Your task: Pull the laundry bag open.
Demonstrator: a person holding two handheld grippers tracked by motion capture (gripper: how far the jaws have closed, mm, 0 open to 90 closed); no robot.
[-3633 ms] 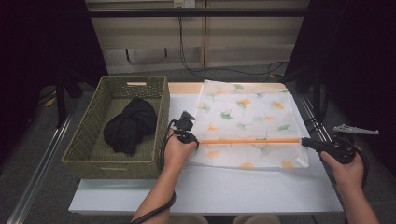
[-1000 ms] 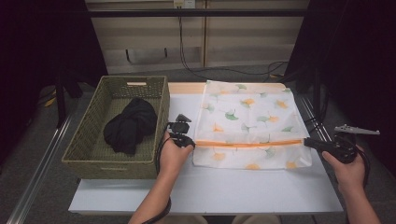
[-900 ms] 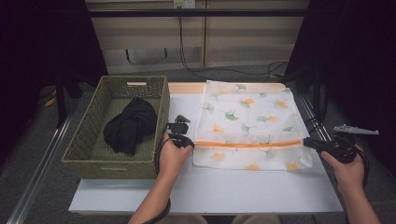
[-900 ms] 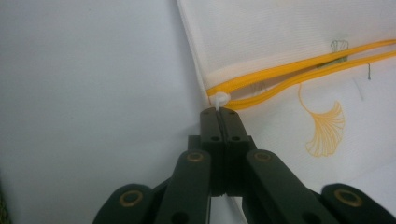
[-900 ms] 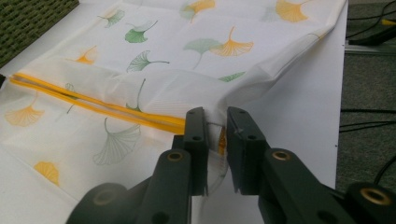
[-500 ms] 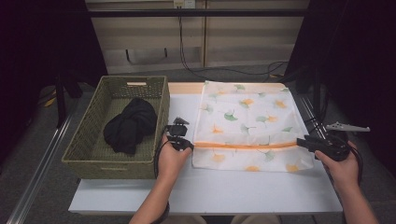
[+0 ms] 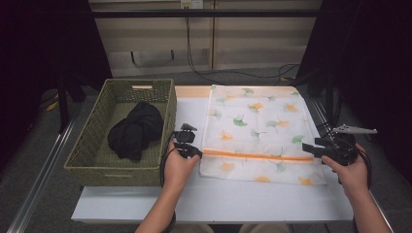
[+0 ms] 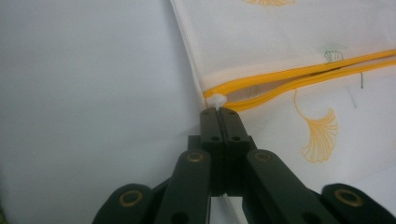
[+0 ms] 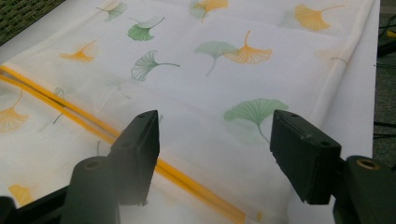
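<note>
A woven basket (image 7: 92, 145) left of the leaf-print laundry bag (image 7: 257, 126) holds a black garment (image 7: 133, 130). The left tool (image 7: 190, 150) is clamped on the bag's zipper end (image 8: 217, 100). The right tool (image 7: 311, 148) has just been opening and grips nothing, at the bag's right edge.

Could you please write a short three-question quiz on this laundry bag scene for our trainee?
1. True or false: the right gripper stands open.
2. What does the left gripper pinch? A) the basket rim B) the white tab at the orange zipper end C) the black garment
3. Where does the black garment lie?

Key: 1 true, with the jaws just opened over the laundry bag. 2 B. 3 In the basket.
</note>
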